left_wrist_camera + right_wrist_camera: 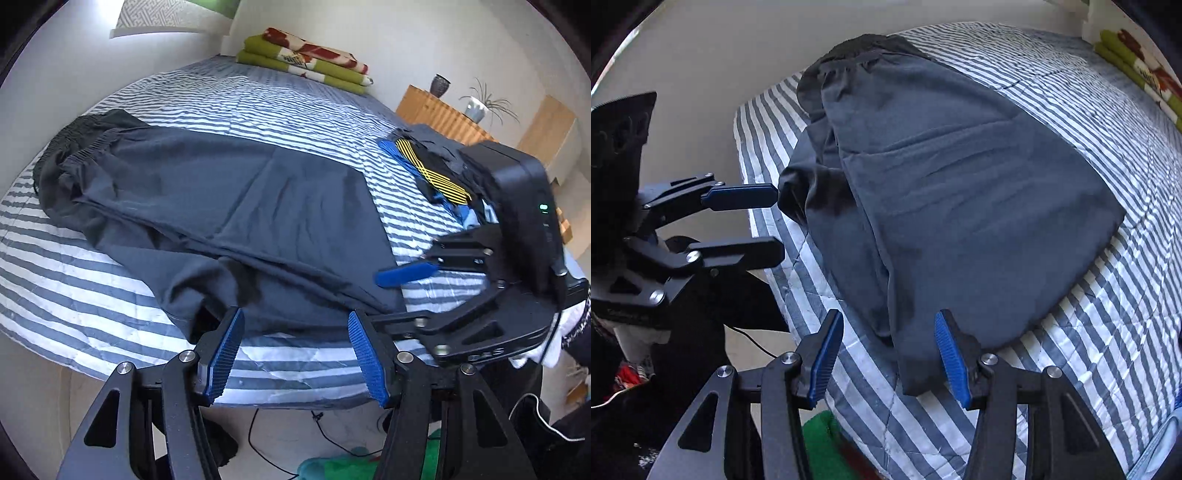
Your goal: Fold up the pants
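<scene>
Dark grey-blue pants (221, 203) lie flat on the striped bed (258, 99), waistband (85, 147) at the far left, leg ends toward me. My left gripper (295, 356) is open, and the near edge of the cloth lies just past its blue pads. In the right wrist view the pants (942, 184) stretch away to the waistband (857, 55). My right gripper (888, 360) is open, with a near corner of the leg end lying between its fingers. Each gripper shows in the other's view, right gripper (400, 295) and left gripper (779, 225), both open at the pants' near edge.
A folded green and red blanket (306, 55) lies at the far end of the bed. A pile of clothes with a yellow-striped piece (432, 173) sits at the bed's right side. Beyond it stands a wooden cabinet (436, 110). Cables (332, 443) run across the floor below the bed edge.
</scene>
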Action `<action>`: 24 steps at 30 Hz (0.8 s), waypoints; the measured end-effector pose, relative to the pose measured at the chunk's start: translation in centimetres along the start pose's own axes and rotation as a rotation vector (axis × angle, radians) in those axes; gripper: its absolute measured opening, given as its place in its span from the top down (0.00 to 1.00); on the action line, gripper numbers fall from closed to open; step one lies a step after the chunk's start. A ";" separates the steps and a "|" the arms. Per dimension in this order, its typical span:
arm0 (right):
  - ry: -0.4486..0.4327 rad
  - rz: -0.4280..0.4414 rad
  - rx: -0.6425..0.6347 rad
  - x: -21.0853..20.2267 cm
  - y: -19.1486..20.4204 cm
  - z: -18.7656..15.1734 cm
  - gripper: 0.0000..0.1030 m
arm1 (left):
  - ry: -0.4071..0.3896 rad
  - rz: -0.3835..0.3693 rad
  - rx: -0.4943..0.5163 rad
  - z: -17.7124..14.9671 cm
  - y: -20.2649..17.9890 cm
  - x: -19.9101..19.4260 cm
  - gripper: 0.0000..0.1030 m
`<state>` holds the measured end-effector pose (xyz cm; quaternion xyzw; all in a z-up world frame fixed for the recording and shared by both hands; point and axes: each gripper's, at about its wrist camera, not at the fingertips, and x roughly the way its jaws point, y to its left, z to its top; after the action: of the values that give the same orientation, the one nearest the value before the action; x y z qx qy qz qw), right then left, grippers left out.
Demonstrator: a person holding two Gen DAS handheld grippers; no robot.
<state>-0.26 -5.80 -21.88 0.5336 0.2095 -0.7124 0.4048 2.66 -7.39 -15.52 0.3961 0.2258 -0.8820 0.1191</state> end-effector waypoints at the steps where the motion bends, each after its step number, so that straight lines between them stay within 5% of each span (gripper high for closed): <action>1: 0.013 -0.031 -0.016 0.5 0.3 0.3 0.54 | 0.000 -0.008 0.004 -0.2 -0.1 0.1 0.40; 5: 0.046 -0.080 -0.022 2.0 0.3 1.1 0.65 | 0.009 -0.025 0.014 -0.4 0.3 0.1 0.40; 10: 0.101 -0.122 -0.016 3.2 -0.6 2.3 0.96 | 0.014 -0.037 0.069 0.3 -0.3 0.7 0.40; 17: 0.034 0.020 0.129 -0.8 -3.9 4.1 0.98 | 0.059 -0.116 0.186 2.0 -2.2 3.1 0.40; 24: 0.017 0.054 0.160 -1.8 -4.4 4.9 0.98 | 0.124 -0.330 0.198 2.9 -4.5 6.8 0.40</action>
<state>-6.52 -6.16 -19.15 0.5755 0.1411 -0.7112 0.3782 -5.43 -5.09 -17.56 0.4169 0.2068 -0.8814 -0.0809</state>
